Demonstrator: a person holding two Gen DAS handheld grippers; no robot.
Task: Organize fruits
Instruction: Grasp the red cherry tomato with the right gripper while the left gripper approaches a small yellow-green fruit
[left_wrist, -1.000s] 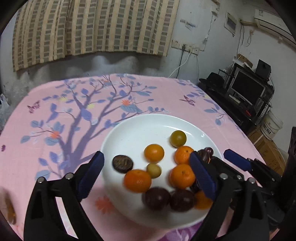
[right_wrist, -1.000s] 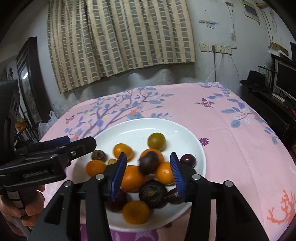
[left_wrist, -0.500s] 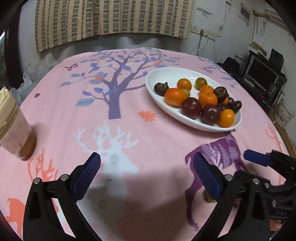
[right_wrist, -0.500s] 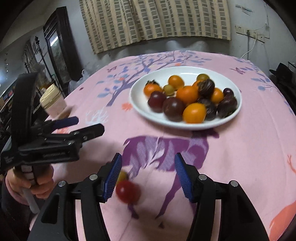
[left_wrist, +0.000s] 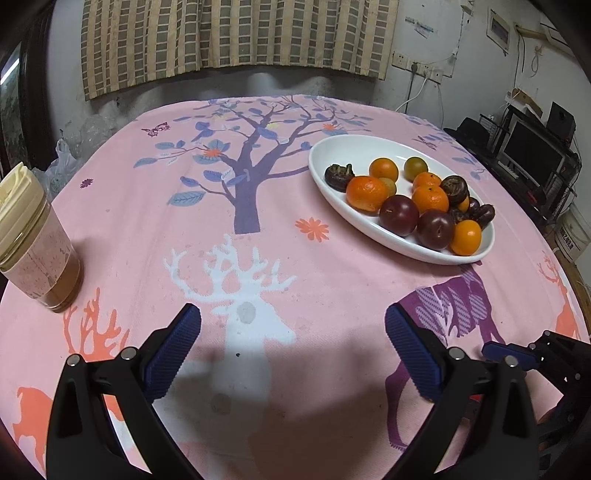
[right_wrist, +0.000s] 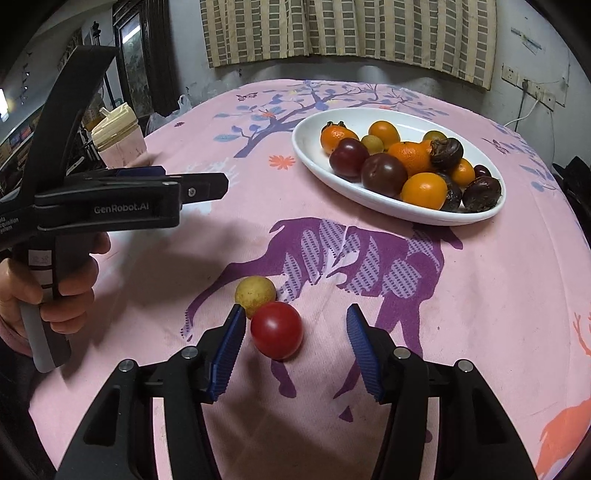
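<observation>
Currently your right gripper (right_wrist: 295, 328) stands released, jaws just narrowing around the red fruit (right_wrist: 277, 329); left gripper (left_wrist: 291, 332) wide, empty. Next: clamp, lift.

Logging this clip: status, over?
Left gripper open, empty. Right gripper open around red fruit, no grip. Yellow fruit touching it.

The plate (right_wrist: 376, 201) of fruit sat far right; a tomato (right_wrist: 277, 329) and longan (right_wrist: 255, 291) lay touching near; a jar (left_wrist: 35, 243) stood left.
</observation>
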